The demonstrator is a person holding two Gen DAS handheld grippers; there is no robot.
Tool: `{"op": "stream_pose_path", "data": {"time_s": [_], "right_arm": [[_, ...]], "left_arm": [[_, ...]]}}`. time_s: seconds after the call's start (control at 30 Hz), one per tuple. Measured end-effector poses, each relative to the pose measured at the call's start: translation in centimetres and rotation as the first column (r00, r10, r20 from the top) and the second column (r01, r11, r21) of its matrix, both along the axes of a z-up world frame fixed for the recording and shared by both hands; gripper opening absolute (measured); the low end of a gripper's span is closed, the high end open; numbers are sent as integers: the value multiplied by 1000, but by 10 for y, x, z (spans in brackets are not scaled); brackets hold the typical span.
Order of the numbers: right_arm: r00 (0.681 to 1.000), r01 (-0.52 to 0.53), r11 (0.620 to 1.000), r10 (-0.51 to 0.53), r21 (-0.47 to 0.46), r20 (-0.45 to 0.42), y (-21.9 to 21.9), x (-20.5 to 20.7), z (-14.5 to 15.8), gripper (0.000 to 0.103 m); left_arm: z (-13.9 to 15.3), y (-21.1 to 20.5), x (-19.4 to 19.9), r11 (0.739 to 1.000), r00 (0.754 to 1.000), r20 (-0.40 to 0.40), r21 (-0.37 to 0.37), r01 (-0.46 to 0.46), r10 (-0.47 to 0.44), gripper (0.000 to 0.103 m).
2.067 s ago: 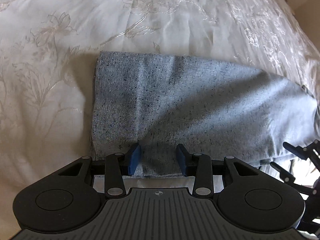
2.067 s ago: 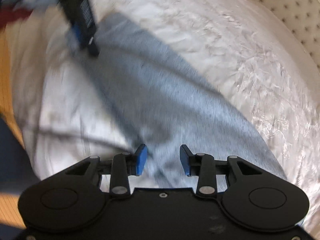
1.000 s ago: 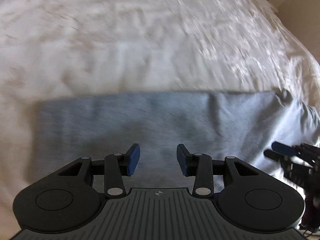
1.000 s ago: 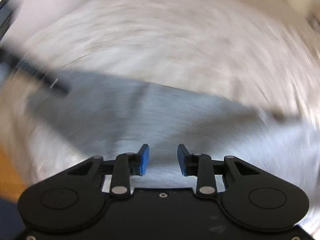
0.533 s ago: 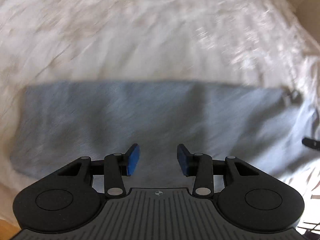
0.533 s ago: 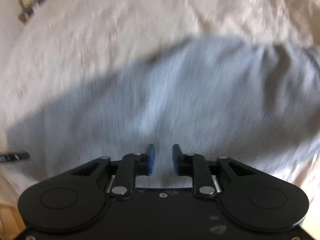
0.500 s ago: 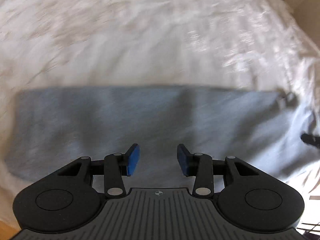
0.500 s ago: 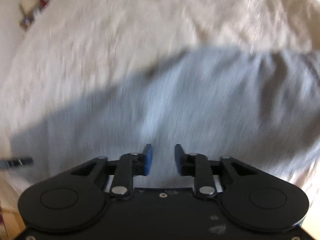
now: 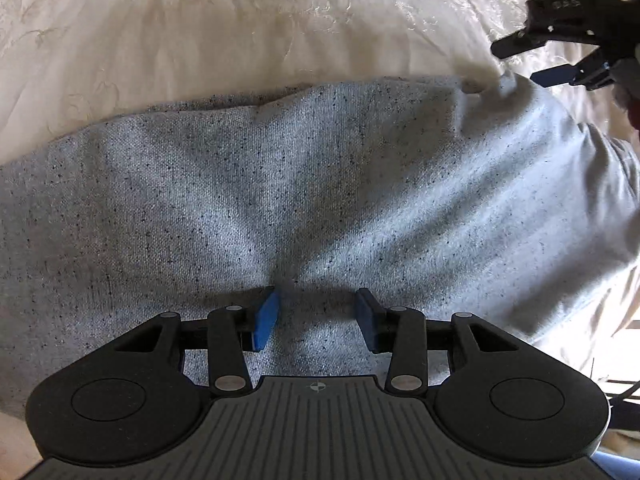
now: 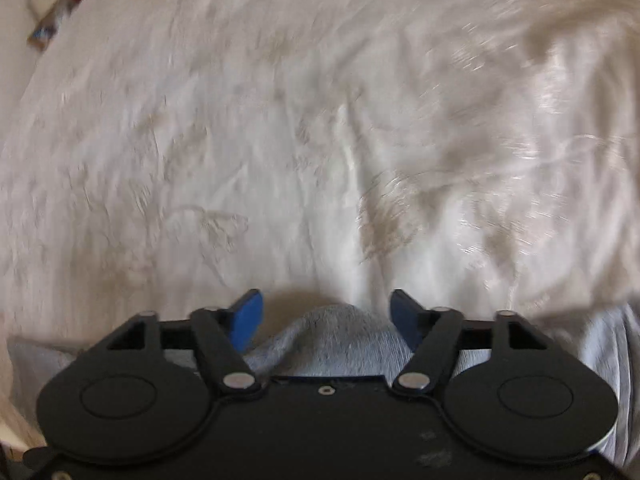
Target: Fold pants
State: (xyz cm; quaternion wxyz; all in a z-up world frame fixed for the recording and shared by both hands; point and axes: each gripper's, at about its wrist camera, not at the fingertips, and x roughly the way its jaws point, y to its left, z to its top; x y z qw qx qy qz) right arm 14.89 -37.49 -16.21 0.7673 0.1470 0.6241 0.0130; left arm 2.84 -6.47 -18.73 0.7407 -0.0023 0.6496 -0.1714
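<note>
Grey speckled pants (image 9: 320, 184) lie folded in a wide band across a cream embroidered bedspread (image 9: 200, 28). My left gripper (image 9: 316, 314) is open and low over the near part of the fabric, its blue pads on either side of a small crease. In the right wrist view my right gripper (image 10: 326, 314) is open wide over the far edge of the pants (image 10: 332, 340), and a hump of grey cloth rises between its fingers. The right gripper also shows in the left wrist view (image 9: 576, 52) at the upper right, above the pants' far corner.
The bedspread (image 10: 320, 120) stretches far beyond the pants in the right wrist view. A small coloured object (image 10: 52, 20) lies at the far upper left of the bed. A bright strip (image 9: 616, 364) shows at the right edge of the left wrist view.
Both grippers have swung over the pants. The left gripper has dropped close to the fabric. The right gripper has opened wider and moved to the pants' far edge.
</note>
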Motion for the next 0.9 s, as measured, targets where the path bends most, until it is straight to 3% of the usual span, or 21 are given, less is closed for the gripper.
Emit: {"op": "stream_pose_path", "data": {"time_s": [0.1, 0.13, 0.17, 0.2, 0.33, 0.6, 0.7, 0.8, 0.9], "right_arm": [[995, -74, 997, 73, -15, -67, 2, 5, -15, 78], [993, -99, 995, 99, 0, -70, 2, 2, -15, 66], [991, -125, 992, 126, 15, -52, 2, -3, -13, 27], [987, -158, 987, 158, 13, -15, 3, -12, -5, 8], [964, -213, 976, 218, -48, 150, 4, -56, 28, 6], [963, -110, 993, 118, -49, 243, 0, -123, 29, 6], [961, -105, 993, 117, -62, 251, 4, -136, 23, 6], [960, -88, 995, 99, -55, 262, 1, -141, 23, 6], [957, -79, 996, 89, -49, 275, -3, -140, 22, 6]], "left_arm": [[-1, 2, 2, 1000, 999, -18, -3, -28, 27, 42], [-3, 1, 4, 999, 999, -22, -4, -33, 33, 42], [-4, -1, 6, 999, 999, -25, -4, -37, 36, 42], [-4, 0, 6, 999, 999, -28, -5, -39, 39, 42], [7, 0, 12, 999, 999, -23, -6, -48, 48, 43], [74, -26, 52, 993, 987, 158, -119, -11, 30, 43], [73, -53, 76, 987, 985, 174, -156, 26, 1, 43], [58, -86, 88, 986, 984, 166, -139, 94, -70, 44], [25, -115, 98, 984, 989, 56, -103, 145, -140, 44]]}}
